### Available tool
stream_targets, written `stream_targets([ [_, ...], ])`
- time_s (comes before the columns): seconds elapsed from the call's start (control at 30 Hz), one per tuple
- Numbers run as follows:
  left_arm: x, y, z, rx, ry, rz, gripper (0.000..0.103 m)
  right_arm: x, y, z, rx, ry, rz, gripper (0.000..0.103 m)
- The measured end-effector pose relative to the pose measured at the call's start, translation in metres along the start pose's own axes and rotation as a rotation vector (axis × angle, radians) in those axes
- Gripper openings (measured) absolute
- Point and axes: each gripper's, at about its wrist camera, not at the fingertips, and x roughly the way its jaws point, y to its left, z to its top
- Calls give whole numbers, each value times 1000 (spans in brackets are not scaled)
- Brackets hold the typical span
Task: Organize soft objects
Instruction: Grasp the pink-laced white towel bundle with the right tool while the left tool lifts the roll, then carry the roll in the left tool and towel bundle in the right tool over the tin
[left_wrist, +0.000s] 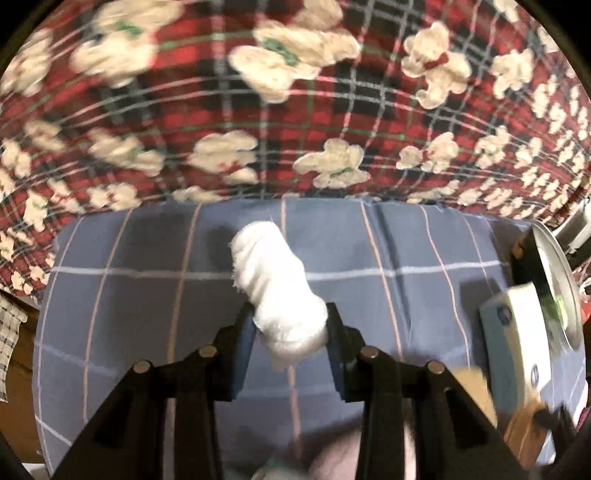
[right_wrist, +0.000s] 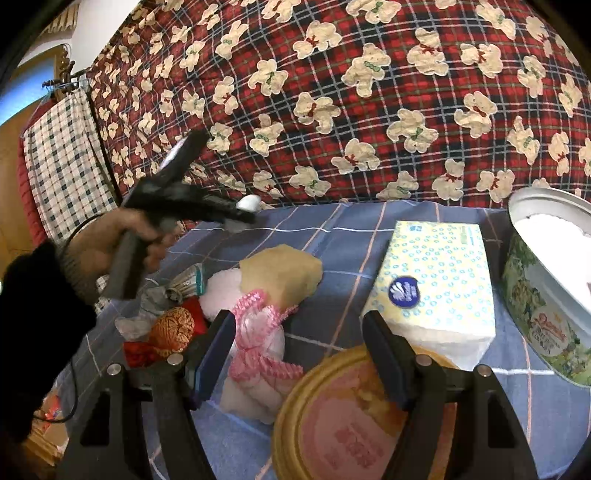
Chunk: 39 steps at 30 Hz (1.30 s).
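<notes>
Behind, filling the far side: red and navy plaid quilt with cream teddy-bear patches (right_wrist: 369, 92). Below it, spread flat: blue-grey sheet crossed by pale and pink lines (left_wrist: 147, 295). On the sheet, at right in the right wrist view: round printed tin with a silver rim (right_wrist: 546, 325), then a yellow-dotted tissue pack with a blue round logo (right_wrist: 439, 277), then a gold-rimmed round lid with a pink centre (right_wrist: 332, 424) near the camera. Left of those, heaped together: tan sponge block (right_wrist: 280, 273), white and pink knotted cloth bundle (right_wrist: 255, 354), red and orange patterned pouch (right_wrist: 173, 328). Clamped in the left gripper (left_wrist: 291, 332): rolled white fluffy sock (left_wrist: 277, 280), long axis running from the jaws away towards the quilt and slightly left, free end lifted clear of the sheet, surface ribbed and soft, pinched at its near end. Jaws narrow, pads pressed on both sides. Right gripper (right_wrist: 299, 354): about half spread, nothing between the pads, hanging over the lid and bundle.
</notes>
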Motion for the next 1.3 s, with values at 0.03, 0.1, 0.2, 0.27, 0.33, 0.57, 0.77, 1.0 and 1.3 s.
stream_targets([
  [0.03, -4, 2, -9, 1, -6, 0, 35, 2, 1, 3, 1, 4, 1, 73],
  [0.1, -4, 1, -26, 0, -15, 3, 35, 12, 5, 11, 8, 30, -3, 73],
  [0.2, -15, 3, -51, -6, -24, 5, 35, 30, 13, 16, 7, 112, 37, 73],
  [0.27, -19, 2, -72, -1, -39, -4, 35, 34, 22, 13, -41, 143, 34, 73],
  [0.33, -33, 4, -87, 12, -61, -17, 35, 42, 34, 10, -126, 199, 21, 73],
  [0.57, -59, 8, -130, 18, -102, -41, 35, 79, 64, -8, -378, 360, -118, 67],
  [0.77, -80, 8, -155, 22, -144, -38, 35, 66, 66, -9, -368, 318, -92, 32],
  [1.0, -96, -10, -175, 48, -185, -44, 35, -17, 51, 16, -180, 24, 141, 32],
  [1.3, -114, -77, -176, 132, -248, -122, 35, -69, 4, 23, -69, -120, 125, 32],
])
